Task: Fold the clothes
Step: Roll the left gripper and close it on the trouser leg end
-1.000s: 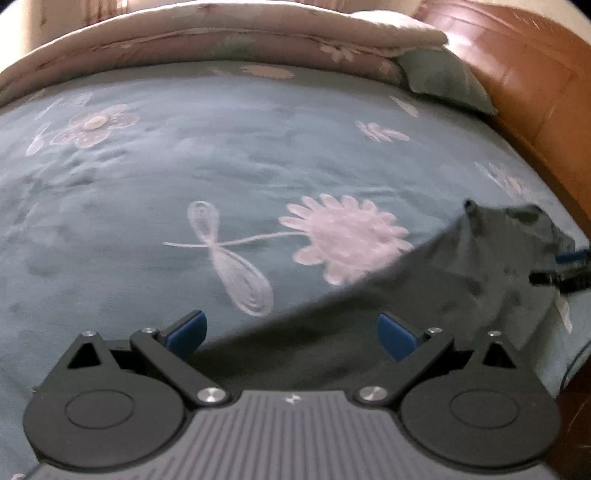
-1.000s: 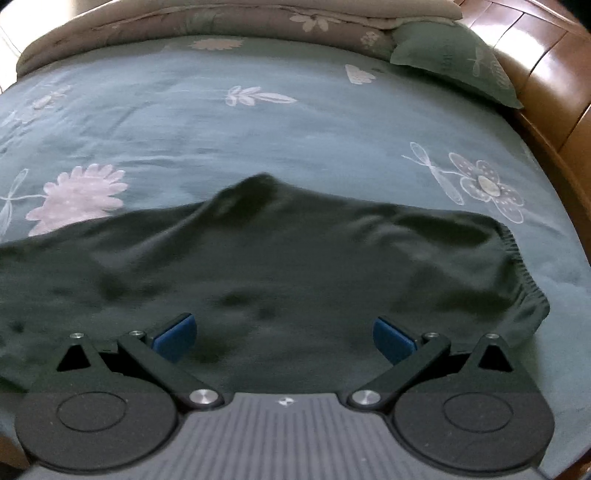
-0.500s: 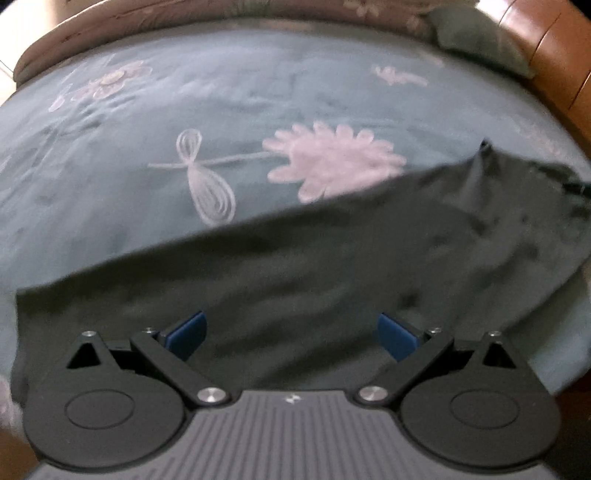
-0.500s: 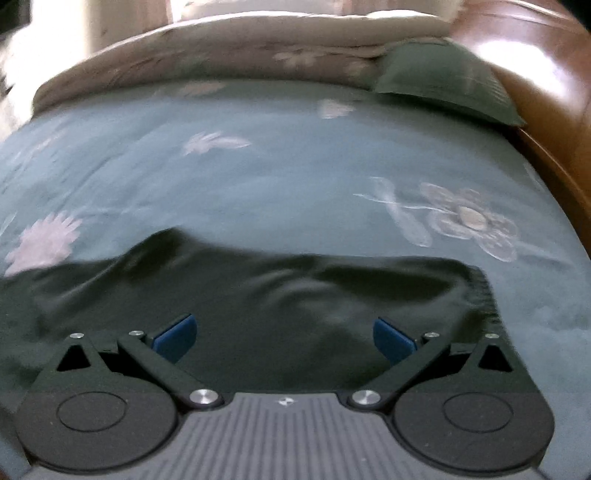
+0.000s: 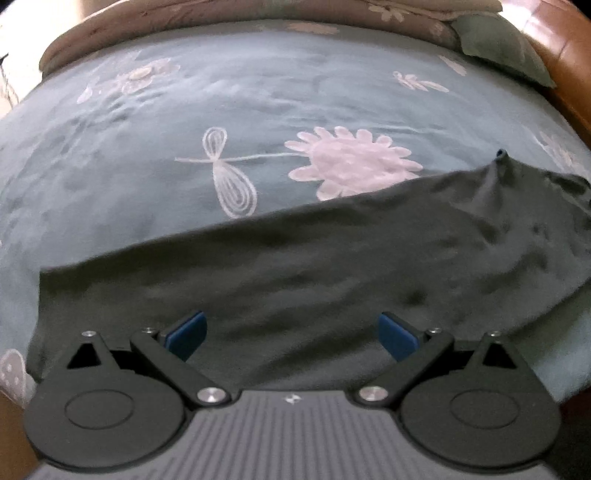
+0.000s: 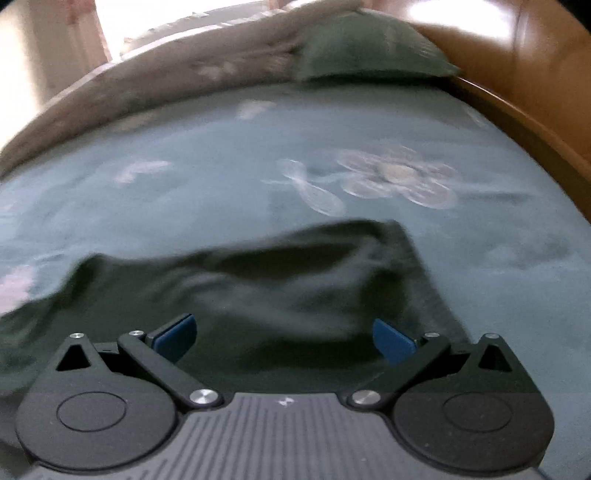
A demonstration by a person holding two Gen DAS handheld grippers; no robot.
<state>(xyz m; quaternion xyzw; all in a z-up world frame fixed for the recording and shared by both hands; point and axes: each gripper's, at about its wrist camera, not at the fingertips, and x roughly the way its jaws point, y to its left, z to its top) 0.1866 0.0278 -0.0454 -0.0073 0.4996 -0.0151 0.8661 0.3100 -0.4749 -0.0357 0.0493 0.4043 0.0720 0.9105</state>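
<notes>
A dark green garment [image 5: 332,258] lies spread along the near edge of the bed, running from left to right. In the left wrist view my left gripper [image 5: 291,338] hovers over its near part, open, with nothing between the blue pads [image 5: 186,334]. The right wrist view is blurred; it shows the same garment [image 6: 295,288] with its ribbed hem at the right. My right gripper [image 6: 282,339] is open above the cloth and holds nothing.
The bed has a teal cover with pink flowers [image 5: 351,162]. A folded quilt [image 5: 221,11] and a green pillow [image 5: 502,48] lie at the far end. A wooden headboard [image 6: 535,66] runs along the right side.
Both grippers stayed open. The left camera pulled back, so more of the garment and its left end show. The right camera swung right and tilted up, bringing the hem nearer the middle.
</notes>
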